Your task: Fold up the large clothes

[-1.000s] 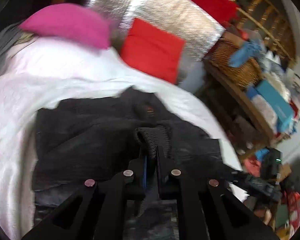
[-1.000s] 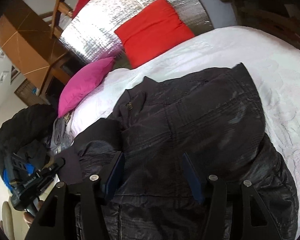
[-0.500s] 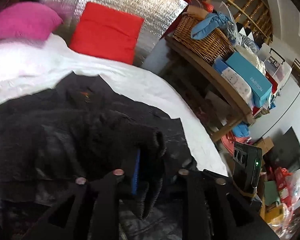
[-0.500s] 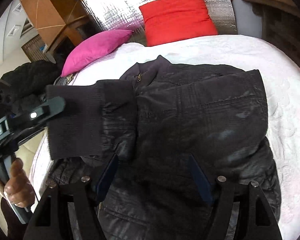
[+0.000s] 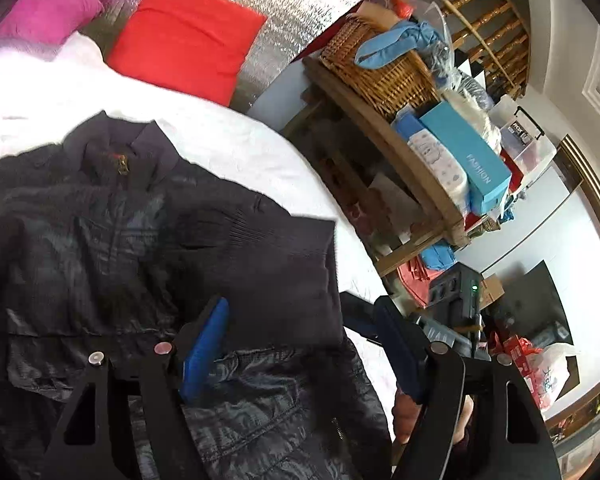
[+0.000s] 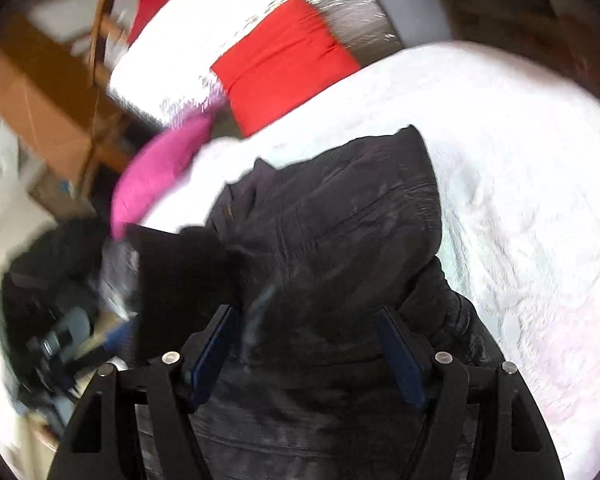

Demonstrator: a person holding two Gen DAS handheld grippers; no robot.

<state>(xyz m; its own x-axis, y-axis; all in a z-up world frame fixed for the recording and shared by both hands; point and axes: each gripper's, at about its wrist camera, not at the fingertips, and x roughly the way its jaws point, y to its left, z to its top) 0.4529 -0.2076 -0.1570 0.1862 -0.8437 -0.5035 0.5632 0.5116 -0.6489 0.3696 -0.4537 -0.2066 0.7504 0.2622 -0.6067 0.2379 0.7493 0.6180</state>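
A black jacket (image 5: pixel 112 248) sprawls over the white bed (image 5: pixel 236 148), bulky, soft and probably slippery in its shiny quilted shell. Its ribbed knit cuff (image 5: pixel 276 268) looks the surest handle. Left tongs (image 5: pixel 300 344) are opening around that cuff; right tongs (image 6: pixel 304 352) stand apart, empty, above the jacket.

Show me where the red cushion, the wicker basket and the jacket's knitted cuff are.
Red cushion (image 5: pixel 188 36): left wrist view, its middle.
Wicker basket (image 5: pixel 384 76): left wrist view, its woven side.
Knitted cuff (image 5: pixel 284 276): left wrist view, its ribbed face.
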